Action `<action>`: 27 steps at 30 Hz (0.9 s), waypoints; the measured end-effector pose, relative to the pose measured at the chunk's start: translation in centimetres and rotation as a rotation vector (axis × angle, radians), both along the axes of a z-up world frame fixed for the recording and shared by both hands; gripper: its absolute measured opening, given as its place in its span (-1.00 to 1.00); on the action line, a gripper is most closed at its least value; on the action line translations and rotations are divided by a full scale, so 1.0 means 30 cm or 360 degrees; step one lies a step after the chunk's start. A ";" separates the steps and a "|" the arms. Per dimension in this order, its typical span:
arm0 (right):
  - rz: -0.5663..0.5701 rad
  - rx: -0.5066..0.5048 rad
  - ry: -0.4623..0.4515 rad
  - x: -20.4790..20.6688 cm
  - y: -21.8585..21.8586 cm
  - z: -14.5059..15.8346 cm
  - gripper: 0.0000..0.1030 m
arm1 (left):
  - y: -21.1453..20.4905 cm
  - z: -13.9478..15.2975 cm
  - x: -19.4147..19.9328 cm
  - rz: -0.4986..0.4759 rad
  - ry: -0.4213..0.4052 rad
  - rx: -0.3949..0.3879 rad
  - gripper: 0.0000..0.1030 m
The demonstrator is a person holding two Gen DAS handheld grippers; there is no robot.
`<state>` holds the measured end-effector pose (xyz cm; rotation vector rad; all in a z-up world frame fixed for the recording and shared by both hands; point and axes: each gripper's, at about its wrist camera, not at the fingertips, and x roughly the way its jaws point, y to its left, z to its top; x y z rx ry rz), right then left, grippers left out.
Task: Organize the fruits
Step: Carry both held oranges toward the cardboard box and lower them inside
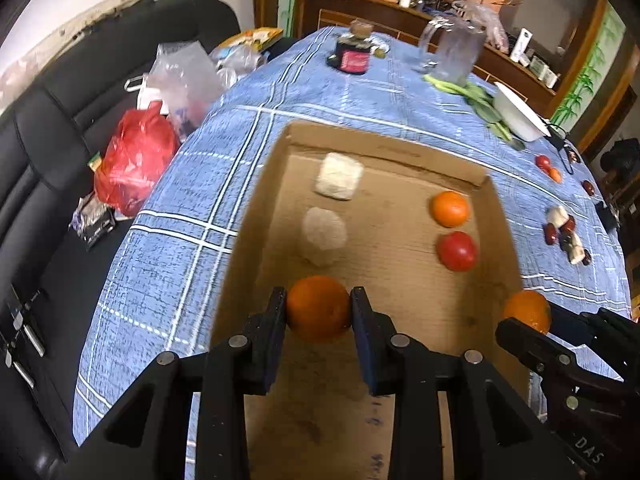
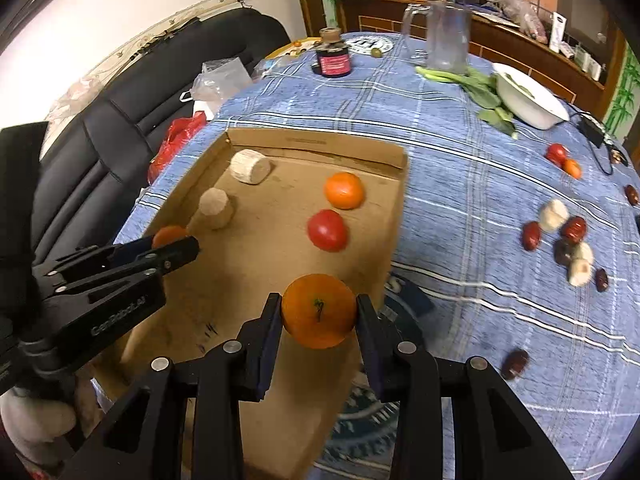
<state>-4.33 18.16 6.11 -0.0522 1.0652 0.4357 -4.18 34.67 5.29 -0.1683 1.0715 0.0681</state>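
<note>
Oranges sit clamped in our left gripper (image 1: 319, 309) and right gripper (image 2: 318, 311); we lower each beside the orange (image 1: 449, 208) ahead in the cardboard tray (image 1: 384, 148) before releasing.

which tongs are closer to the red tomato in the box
Right. The right tongs hold an orange just short of the tomato; the left tongs sit farther across the box.

This is a home. A black sofa (image 1: 80, 92) stands beside a table with a blue checked cloth (image 2: 460, 168). A wooden cabinet (image 2: 400, 16) full of small things lines the back wall.
</note>
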 end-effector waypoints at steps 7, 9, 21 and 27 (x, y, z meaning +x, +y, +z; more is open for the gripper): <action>0.0037 -0.0059 0.0047 0.045 0.083 -0.063 -0.22 | 0.019 -0.049 0.050 -0.0035 0.0069 -0.0033 -0.40; 0.0040 -0.0072 0.0057 0.056 0.096 -0.079 -0.22 | 0.020 -0.064 0.063 -0.0046 0.0089 -0.0036 -0.40; 0.0008 -0.0084 0.0121 0.108 0.110 -0.145 -0.21 | 0.015 -0.071 0.101 -0.0062 0.0096 -0.0017 -0.28; 0.0021 -0.0075 0.0122 0.105 0.105 -0.138 -0.03 | 0.047 -0.022 0.075 0.0005 0.0072 -0.0109 -0.21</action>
